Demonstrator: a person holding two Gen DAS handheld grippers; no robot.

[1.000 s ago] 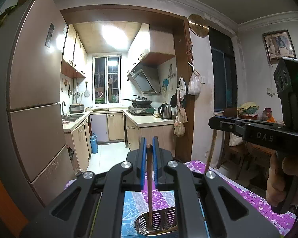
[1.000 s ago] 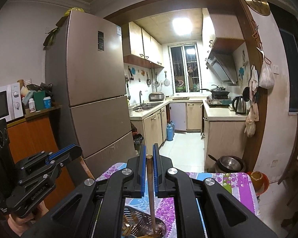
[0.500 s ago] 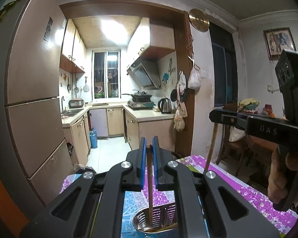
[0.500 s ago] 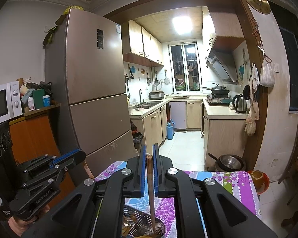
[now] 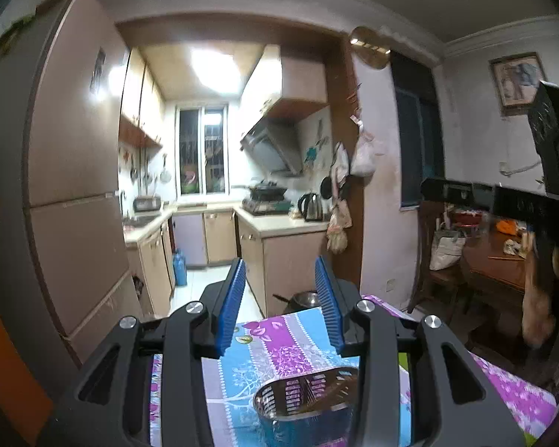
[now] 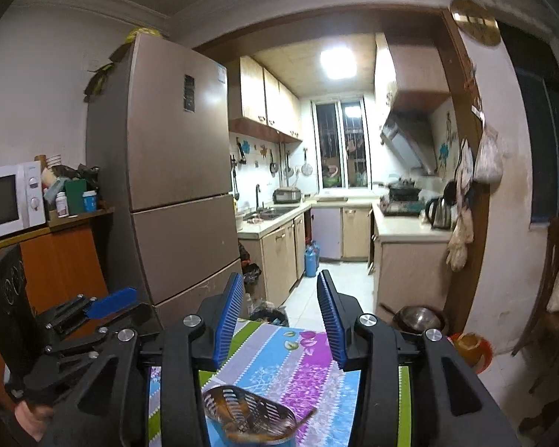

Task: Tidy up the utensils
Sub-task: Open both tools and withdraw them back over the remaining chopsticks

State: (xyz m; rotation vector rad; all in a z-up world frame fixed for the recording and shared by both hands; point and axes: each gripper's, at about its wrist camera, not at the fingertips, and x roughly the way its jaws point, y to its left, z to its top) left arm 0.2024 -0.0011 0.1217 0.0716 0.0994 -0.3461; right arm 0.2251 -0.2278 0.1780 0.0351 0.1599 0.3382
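A perforated metal utensil holder (image 5: 305,395) stands on the table below my left gripper (image 5: 281,272), with brown chopsticks lying inside it. My left gripper is open and empty, its blue pads (image 5: 231,300) spread wide. The holder also shows in the right wrist view (image 6: 249,415), with chopsticks in it and one end sticking over its rim. My right gripper (image 6: 279,287) is open and empty above it. The left gripper shows at the left of the right wrist view (image 6: 108,303). The right gripper's body shows blurred at the right of the left wrist view (image 5: 495,197).
The table carries a blue, purple and green floral cloth (image 5: 275,342). Beyond its far edge are a tall fridge (image 6: 175,171), a steel bowl on the floor (image 6: 417,318) and the kitchen doorway. A wooden chair and side table (image 5: 499,260) stand at the right.
Both grippers held an upright chopstick over the holder; both have opened and the chopsticks have dropped into it. Both grippers have risen a little.
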